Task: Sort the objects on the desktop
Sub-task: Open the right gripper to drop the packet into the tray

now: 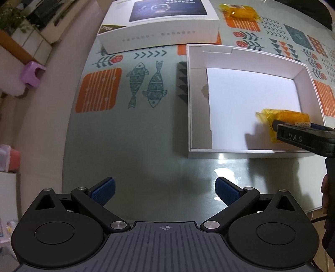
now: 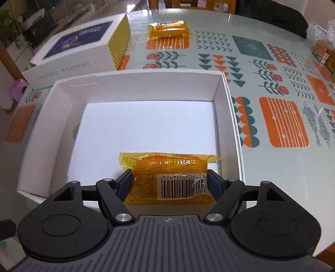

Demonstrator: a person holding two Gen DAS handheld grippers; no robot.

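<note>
My right gripper (image 2: 168,182) is shut on a yellow snack packet (image 2: 167,167) with a barcode label, held over the near edge of an open white box (image 2: 62,100). In the left wrist view the packet (image 1: 280,117) and the right gripper (image 1: 297,134) show at the box's (image 1: 194,104) right near corner. My left gripper (image 1: 165,188) is open and empty, above bare table in front of the box. Another yellow packet (image 2: 168,29) lies on the table beyond the box; it also shows in the left wrist view (image 1: 240,10).
A closed white product box (image 1: 159,27) with a dark picture stands at the far left, also in the right wrist view (image 2: 79,50). The round patterned table (image 2: 272,94) extends right. Plastic bags (image 2: 322,41) sit at its far right edge. A purple stool (image 1: 31,73) is on the floor.
</note>
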